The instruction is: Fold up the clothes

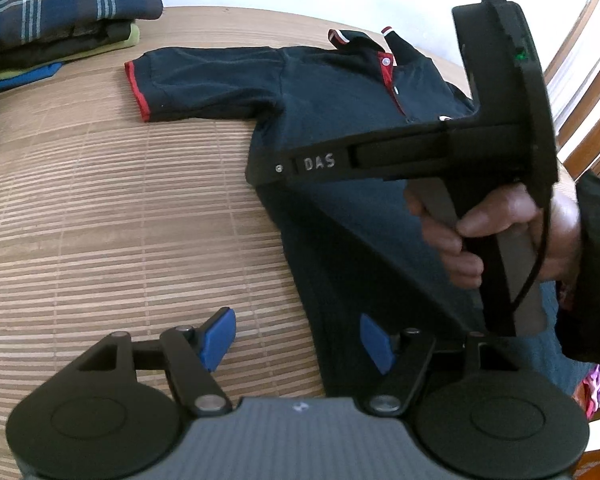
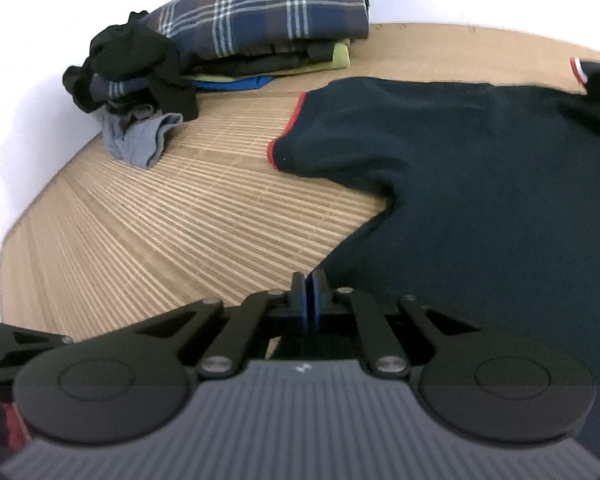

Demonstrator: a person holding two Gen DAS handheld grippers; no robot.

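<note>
Left wrist view: close above the polo shirt (image 1: 228, 80), angled down along its hem toward the collar. Right wrist view: low near the same shirt's (image 2: 480, 168) hem, facing its sleeve. Shared: shirt, bamboo mat (image 1: 100, 220), clothes pile (image 2: 260, 28).

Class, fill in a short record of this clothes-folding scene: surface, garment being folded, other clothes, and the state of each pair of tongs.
surface: bamboo slat mat
garment: navy polo shirt, red-trimmed sleeve, spread flat
other clothes: folded stack topped by plaid, loose dark and grey pieces beside it
left tongs: open, straddling the shirt's side edge
right tongs: shut at the shirt's edge; whether cloth is pinched cannot be told
</note>
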